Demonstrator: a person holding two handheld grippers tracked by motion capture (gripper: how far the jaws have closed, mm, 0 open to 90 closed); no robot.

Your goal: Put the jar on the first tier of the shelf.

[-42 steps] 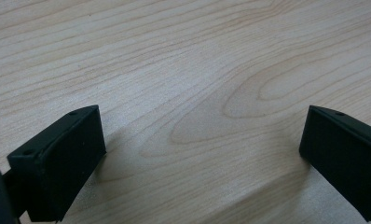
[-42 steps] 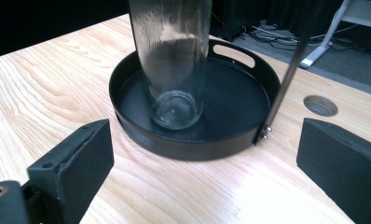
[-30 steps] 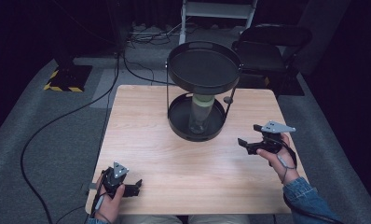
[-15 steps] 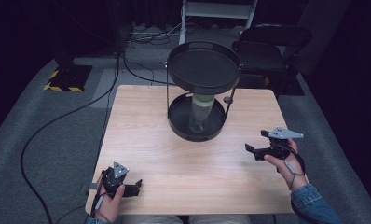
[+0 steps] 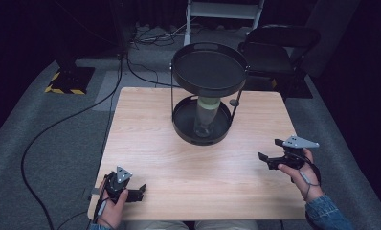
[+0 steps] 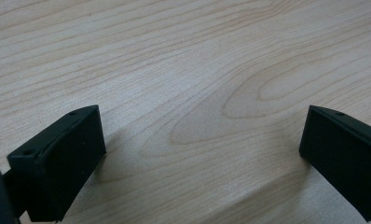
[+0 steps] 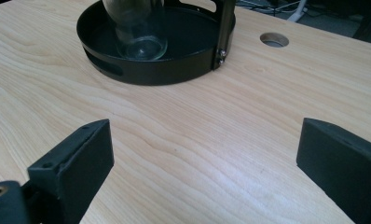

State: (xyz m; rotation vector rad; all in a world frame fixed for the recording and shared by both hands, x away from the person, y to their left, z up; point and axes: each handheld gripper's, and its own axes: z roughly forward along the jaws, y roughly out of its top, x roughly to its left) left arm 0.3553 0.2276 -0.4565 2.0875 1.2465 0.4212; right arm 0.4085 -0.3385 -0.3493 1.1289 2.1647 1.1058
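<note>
High view: a black two-tier tray stand (image 5: 203,129) is seen at the far centre of the wooden worktop (image 5: 179,163), a glass jar (image 5: 205,117) standing upright on its lower tray. Left gripper (image 5: 131,193) is held at the near-left edge, jaws spread and empty. Right gripper (image 5: 270,154) is held near the right edge, jaws likewise spread, nothing grasped.

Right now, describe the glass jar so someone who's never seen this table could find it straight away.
Start at the wooden table and find the black two-tier stand near its far edge. The glass jar stands upright in the stand's lower tray, under the upper tray. It is the one clear item there, with a pale green lid, while everything around it is black metal.
</note>
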